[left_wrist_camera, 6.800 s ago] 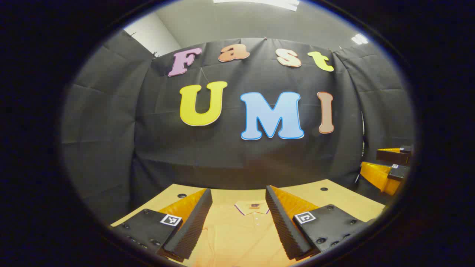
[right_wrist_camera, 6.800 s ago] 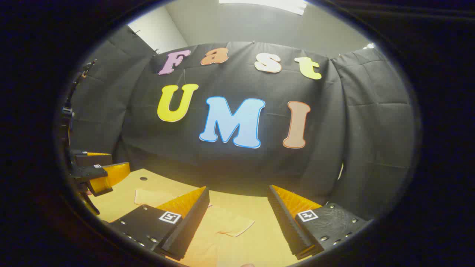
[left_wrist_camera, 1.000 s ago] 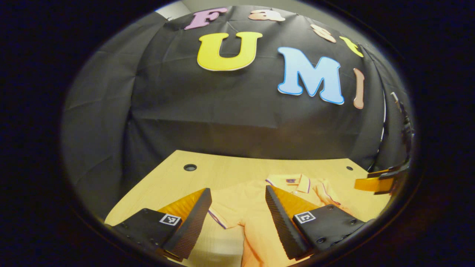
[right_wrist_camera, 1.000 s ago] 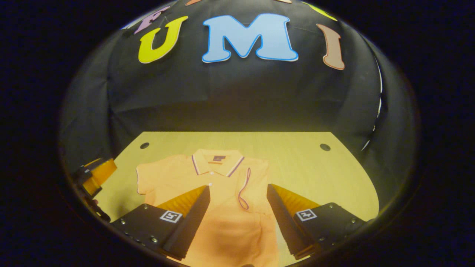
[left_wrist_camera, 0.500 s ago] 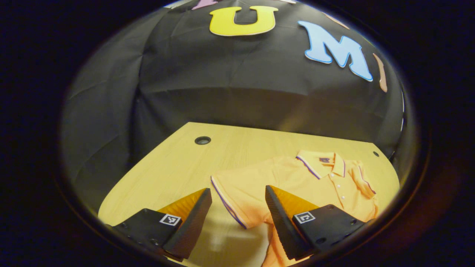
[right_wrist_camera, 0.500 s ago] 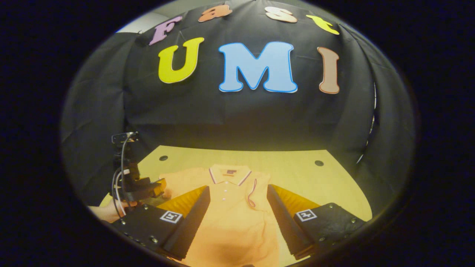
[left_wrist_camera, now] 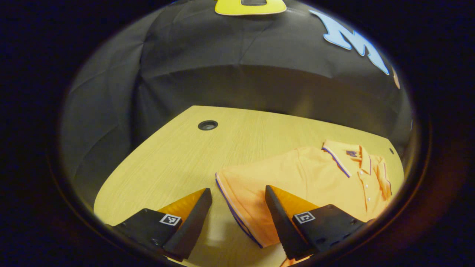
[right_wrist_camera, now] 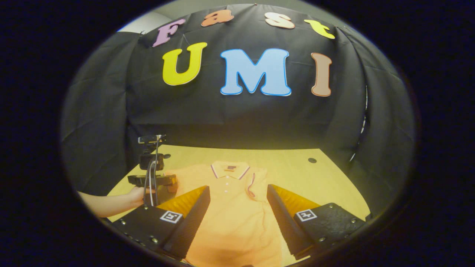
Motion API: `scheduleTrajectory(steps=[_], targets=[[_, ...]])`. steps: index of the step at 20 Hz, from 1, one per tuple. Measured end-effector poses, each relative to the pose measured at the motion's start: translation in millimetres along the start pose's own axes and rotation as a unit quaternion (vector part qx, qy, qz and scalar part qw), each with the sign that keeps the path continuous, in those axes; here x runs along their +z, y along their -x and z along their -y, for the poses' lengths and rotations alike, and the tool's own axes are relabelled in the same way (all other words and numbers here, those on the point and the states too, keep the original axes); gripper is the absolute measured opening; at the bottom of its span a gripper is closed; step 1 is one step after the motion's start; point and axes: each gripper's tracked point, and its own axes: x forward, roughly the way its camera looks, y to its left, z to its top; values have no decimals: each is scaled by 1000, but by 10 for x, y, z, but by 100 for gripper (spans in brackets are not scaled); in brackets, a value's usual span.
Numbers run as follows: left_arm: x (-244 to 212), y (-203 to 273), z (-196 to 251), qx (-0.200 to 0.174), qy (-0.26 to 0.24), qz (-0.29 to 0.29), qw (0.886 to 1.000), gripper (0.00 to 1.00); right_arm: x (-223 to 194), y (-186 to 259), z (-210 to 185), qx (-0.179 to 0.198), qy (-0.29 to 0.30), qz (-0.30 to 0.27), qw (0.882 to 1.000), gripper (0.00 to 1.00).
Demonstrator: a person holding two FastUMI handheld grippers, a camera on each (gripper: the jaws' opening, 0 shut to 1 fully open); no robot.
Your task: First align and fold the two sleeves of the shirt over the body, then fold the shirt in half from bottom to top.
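Note:
An orange polo shirt lies face up on the wooden table, collar toward the wall. Its right sleeve is folded onto the body. The left sleeve lies flat and spread out, its purple-trimmed hem running between the fingers of my left gripper. That gripper is open and hovers just over the sleeve. In the right gripper view, a hand holds the left gripper at the sleeve's end. My right gripper is open above the shirt's body, holding nothing.
Bare wooden table stretches left of the shirt, with a round cable hole near its far left corner. Another hole sits at the far right. The black cloth wall closes off the table's back edge.
The left gripper has tilted down and closed in on the left sleeve's hem. The right gripper has drawn back slightly from the shirt. Since the earliest frames, the right sleeve was folded onto the body.

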Motion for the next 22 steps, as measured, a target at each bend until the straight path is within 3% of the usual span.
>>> scheduleTrajectory(steps=[4,8,11,14,17,22], targets=[[59,-92,68,-7,-26,7,1000,96,-11,27,-28,-2,5,-3,1000,95],[53,-123,177,-13,-30,5,999,75,-66,17,-47,4,-2,-12,1000,95],[55,-128,218,-13,-29,7,999,24,-94,40,24,2,-14,-13,1000,95],[57,-124,220,-6,-46,2,999,7,-126,79,133,-9,-23,-14,1000,95],[200,-18,294,-6,-50,17,999,7,-174,126,228,-21,-37,-16,999,96],[512,215,626,-35,-80,52,995,7,-248,159,307,-32,-52,-20,998,95]])
